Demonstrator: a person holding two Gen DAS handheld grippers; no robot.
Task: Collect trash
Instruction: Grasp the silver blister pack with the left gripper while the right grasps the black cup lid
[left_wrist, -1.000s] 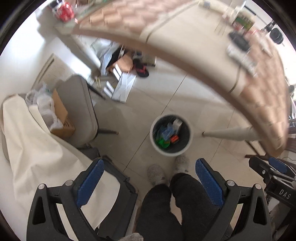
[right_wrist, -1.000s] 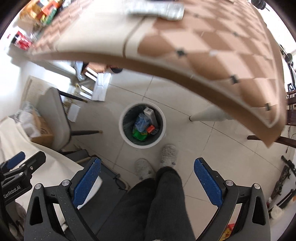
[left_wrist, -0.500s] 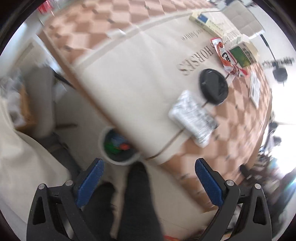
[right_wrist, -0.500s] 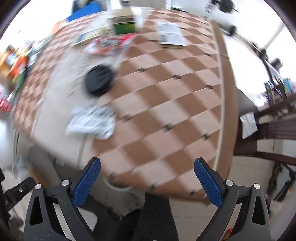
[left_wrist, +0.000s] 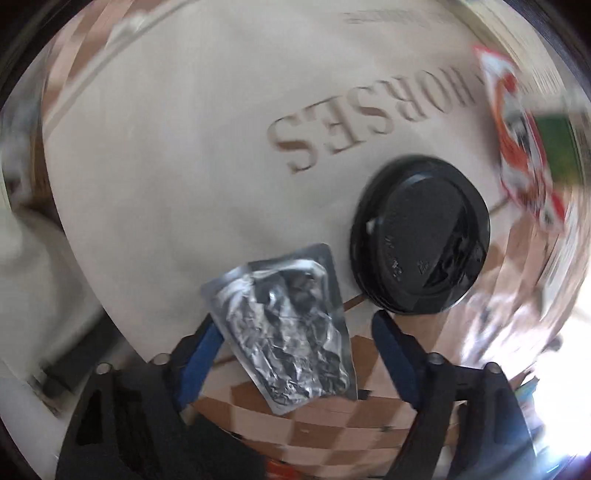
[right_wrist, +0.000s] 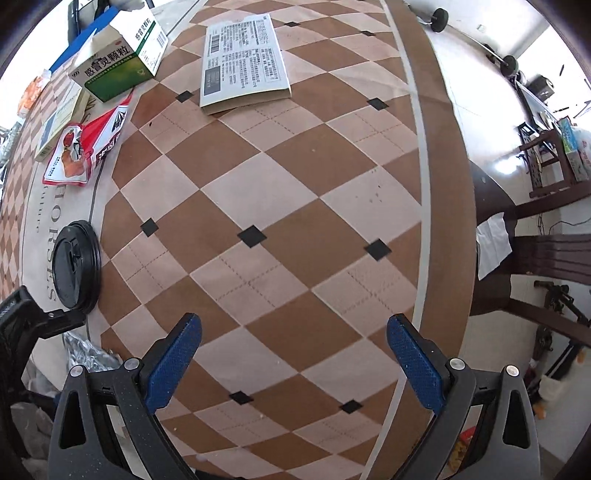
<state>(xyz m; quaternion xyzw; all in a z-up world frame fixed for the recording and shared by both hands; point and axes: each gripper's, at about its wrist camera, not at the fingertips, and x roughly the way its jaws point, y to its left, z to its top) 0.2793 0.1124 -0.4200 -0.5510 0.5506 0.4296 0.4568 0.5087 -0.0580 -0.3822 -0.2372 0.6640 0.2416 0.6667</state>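
A crumpled silver foil packet (left_wrist: 291, 332) lies on the table near its edge, between the open fingers of my left gripper (left_wrist: 299, 347), which is low over it. A black plastic cup lid (left_wrist: 421, 236) lies just beyond it to the right; it also shows in the right wrist view (right_wrist: 75, 267). A red and white snack wrapper (right_wrist: 86, 147) lies farther back. My right gripper (right_wrist: 293, 354) is open and empty above the checkered tablecloth (right_wrist: 280, 206). The foil packet (right_wrist: 86, 356) shows at the lower left of the right wrist view, beside the left gripper's body.
A green and white medicine box (right_wrist: 122, 55), a printed leaflet (right_wrist: 242, 62) and a small flat box (right_wrist: 59, 118) lie at the back of the table. A dark wooden chair (right_wrist: 535, 258) with a tissue stands off the right edge.
Both grippers rose from over the floor bin to above the table. The left gripper moved down close to the foil packet, which now lies between its fingers.
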